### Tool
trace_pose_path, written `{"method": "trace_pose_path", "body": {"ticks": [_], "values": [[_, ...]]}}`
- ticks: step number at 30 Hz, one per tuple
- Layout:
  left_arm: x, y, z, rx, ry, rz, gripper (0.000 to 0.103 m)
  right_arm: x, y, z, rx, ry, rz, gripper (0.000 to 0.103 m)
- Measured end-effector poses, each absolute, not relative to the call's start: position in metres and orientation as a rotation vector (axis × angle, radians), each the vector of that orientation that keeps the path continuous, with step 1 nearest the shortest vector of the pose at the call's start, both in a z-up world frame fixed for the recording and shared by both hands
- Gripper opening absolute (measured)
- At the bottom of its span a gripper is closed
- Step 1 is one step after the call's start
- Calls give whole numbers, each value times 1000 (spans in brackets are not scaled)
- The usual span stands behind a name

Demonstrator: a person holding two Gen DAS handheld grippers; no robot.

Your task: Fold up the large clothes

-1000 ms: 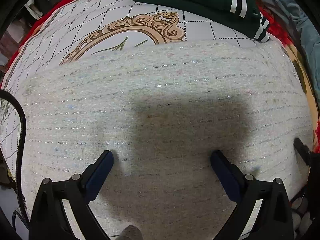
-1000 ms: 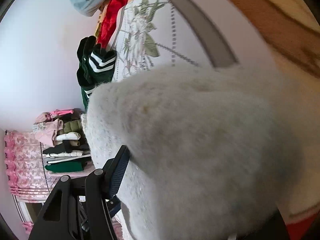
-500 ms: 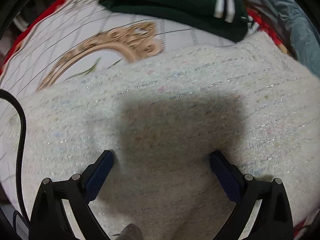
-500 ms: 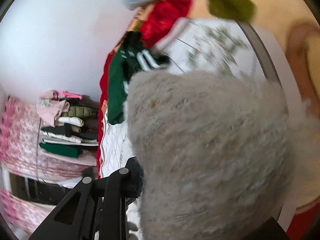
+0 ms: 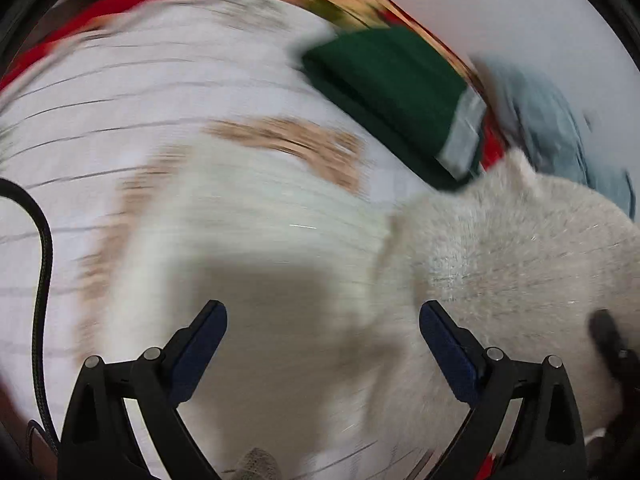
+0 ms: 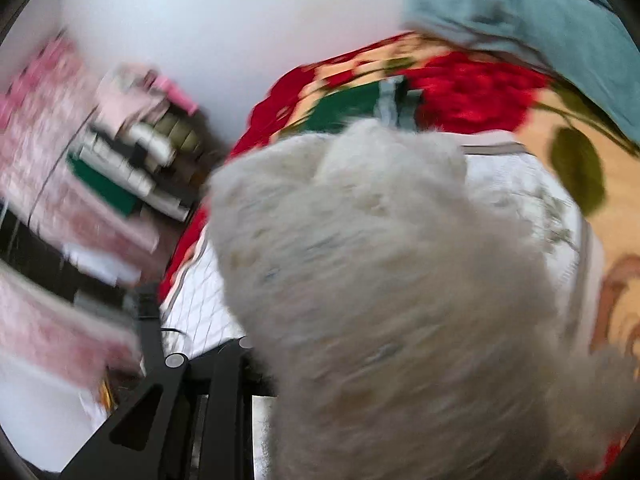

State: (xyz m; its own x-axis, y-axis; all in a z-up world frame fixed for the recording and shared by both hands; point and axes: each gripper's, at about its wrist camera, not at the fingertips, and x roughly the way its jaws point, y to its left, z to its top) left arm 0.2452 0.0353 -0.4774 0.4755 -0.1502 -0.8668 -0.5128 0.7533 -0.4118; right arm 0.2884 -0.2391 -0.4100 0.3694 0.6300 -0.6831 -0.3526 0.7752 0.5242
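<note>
Right hand-held gripper (image 6: pixel 304 364) fingertips under sweater (image 6: pixel 380 280)

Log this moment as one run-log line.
left gripper: open, above sweater | right gripper: shut on white sweater, lifted | green garment: folded on bed | views: blurred

A fuzzy, matt cream knit sweater (image 5: pixel 500 248) lies on a smooth white quilted bedspread (image 5: pixel 160 92). Beside it, soft green cloth (image 5: pixel 392 88). Gripper fingers (image 5: pixel 200 344) look matt plastic.

Bedroom: quilted bedspread (image 5: pixel 160 92), stacked clothes (image 6: pixel 136 160)
</note>
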Motion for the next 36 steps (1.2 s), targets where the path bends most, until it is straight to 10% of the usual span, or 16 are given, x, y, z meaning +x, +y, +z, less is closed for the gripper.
{"method": "trace_pose_path", "body": {"ticks": [16,22,36], "values": [[54,159,-472,-779,1021,691,98,113,5,-546,-413,1267,1029,30],[52,156,-437,-725,977,669,98,112,-22,-497,-417,1265,1046,72],[116,111,-450,-594,1044,581,98,201,-121,-436,-346,1313,663,73]]}}
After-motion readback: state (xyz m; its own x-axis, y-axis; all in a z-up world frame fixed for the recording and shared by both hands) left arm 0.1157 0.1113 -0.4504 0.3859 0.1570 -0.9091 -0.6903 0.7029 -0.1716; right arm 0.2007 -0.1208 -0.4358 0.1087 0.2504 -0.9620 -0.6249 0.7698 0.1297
